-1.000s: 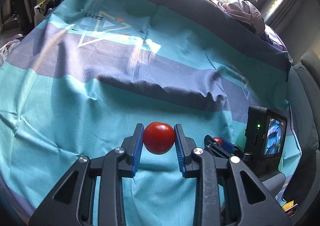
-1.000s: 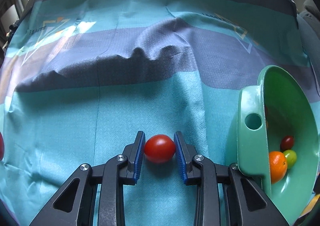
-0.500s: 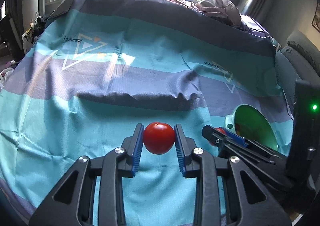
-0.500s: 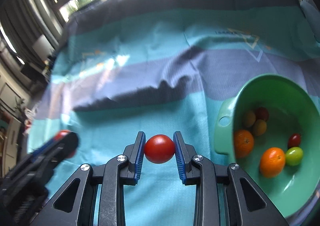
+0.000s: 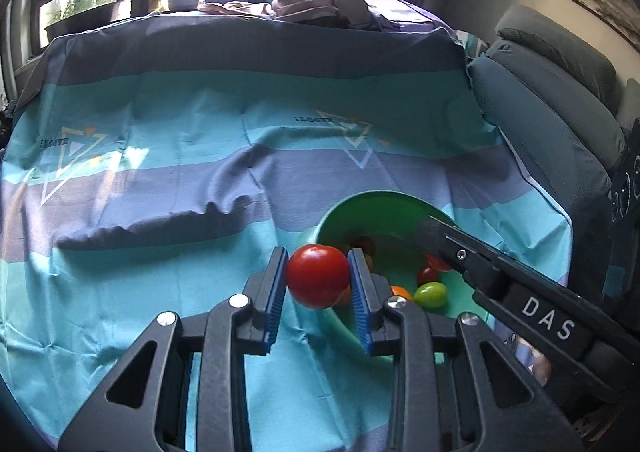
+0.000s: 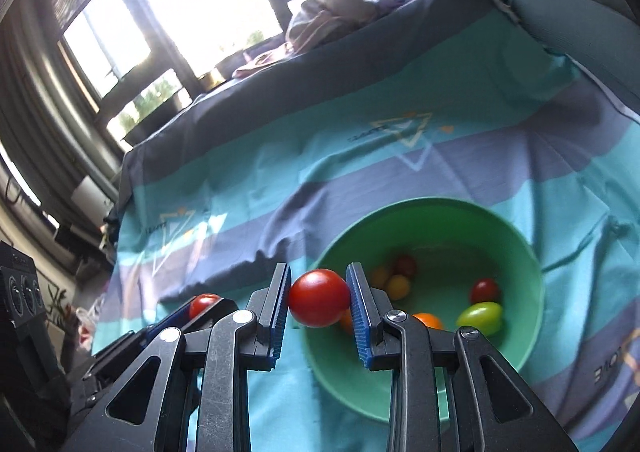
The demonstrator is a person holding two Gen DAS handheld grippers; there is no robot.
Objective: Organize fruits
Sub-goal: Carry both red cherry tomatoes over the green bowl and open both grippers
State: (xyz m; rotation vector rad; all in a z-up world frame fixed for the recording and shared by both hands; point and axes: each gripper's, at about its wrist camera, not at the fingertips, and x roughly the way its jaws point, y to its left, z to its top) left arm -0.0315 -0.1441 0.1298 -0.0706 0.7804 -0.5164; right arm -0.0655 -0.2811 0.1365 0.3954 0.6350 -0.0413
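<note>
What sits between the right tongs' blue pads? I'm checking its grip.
A red tomato, pinched between both pads above the green bowl's near rim, in the right wrist view.

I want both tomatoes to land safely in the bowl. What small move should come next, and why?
Probably carry both a little further forward. The left hand-held gripper and right hand-held gripper each clamp a red tomato near the green bowl's front rim, not yet above its middle.

Green bowl (image 5: 372,208) — near rim and some fruit hidden behind the left claw (image 5: 318,278).
</note>
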